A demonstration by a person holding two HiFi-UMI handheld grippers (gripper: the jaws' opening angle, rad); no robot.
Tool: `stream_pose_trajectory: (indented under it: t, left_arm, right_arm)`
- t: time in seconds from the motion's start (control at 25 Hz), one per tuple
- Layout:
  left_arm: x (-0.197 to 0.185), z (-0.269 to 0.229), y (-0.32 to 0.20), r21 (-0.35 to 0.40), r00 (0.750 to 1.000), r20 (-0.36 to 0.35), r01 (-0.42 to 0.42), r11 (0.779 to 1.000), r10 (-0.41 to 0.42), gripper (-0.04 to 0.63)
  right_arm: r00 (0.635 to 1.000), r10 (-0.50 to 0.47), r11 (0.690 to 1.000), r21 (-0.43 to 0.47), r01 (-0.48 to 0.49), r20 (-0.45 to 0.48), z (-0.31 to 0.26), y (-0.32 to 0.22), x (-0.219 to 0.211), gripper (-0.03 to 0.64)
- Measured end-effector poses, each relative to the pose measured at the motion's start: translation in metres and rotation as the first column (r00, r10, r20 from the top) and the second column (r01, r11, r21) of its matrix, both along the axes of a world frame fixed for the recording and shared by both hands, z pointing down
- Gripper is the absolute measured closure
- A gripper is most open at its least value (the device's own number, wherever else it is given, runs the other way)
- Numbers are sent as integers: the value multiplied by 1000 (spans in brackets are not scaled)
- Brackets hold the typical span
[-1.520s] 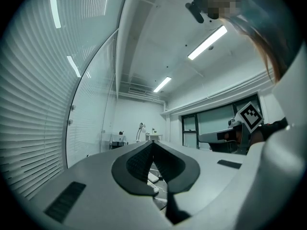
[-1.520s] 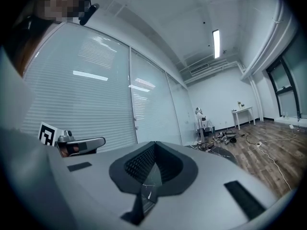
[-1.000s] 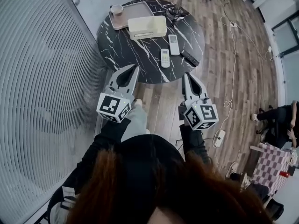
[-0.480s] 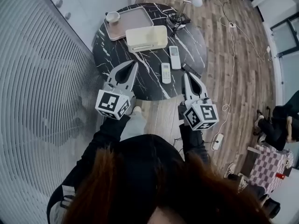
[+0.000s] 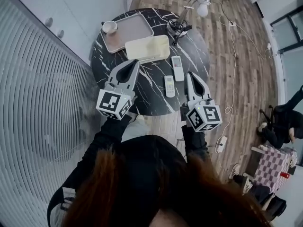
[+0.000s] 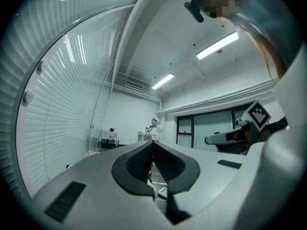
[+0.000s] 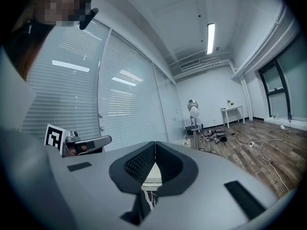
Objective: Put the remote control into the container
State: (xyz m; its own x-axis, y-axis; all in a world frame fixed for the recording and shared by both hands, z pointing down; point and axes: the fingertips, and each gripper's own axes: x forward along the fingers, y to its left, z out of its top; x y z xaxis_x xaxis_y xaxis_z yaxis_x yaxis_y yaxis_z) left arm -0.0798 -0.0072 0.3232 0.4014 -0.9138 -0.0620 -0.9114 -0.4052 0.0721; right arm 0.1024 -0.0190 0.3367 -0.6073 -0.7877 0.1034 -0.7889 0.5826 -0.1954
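- Claws: left claw (image 5: 134, 63) and right claw (image 5: 190, 74) are both clenched and empty, held about level over the near edge of the tabletop (image 5: 150, 100).
- Small remote (image 5: 169, 85) lies flat just ahead, between the two claws and nearer the right one. A larger remote (image 5: 177, 68) lies just beyond it.
- Container (image 5: 149, 48) sits farther back, past the left claw's tip.
- Risks:
  - Clenched jaws would shove a flat remote across the slick stone instead of grasping it.
  - Two remotes lying close together invite taking the wrong one or knocking its neighbour.
  - The lamp (image 5: 182, 22) beside the container could be clipped on the carry.
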Motion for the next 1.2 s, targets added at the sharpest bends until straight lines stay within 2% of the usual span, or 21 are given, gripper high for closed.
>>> stream_pose_trajectory:
  t: [0.36,0.6,1.2]
  left_arm:
    - [-25,2,-27,4,1000,-5,-10,1000,10,597]
    - [-39,4,-30,15,1000,11,14,1000,-14,597]
    - [-46,9,-40,-2,999,19,43,999,-43,597]
  right_arm:
    - [1000,8,1000,3,-8,-4,0,-27,-25,600]
    - [1000,-5,1000,5,5,-18,2,-35,-37,600]
    - [1000,-8,1000,-2,8,4,4,-62,-36,598]
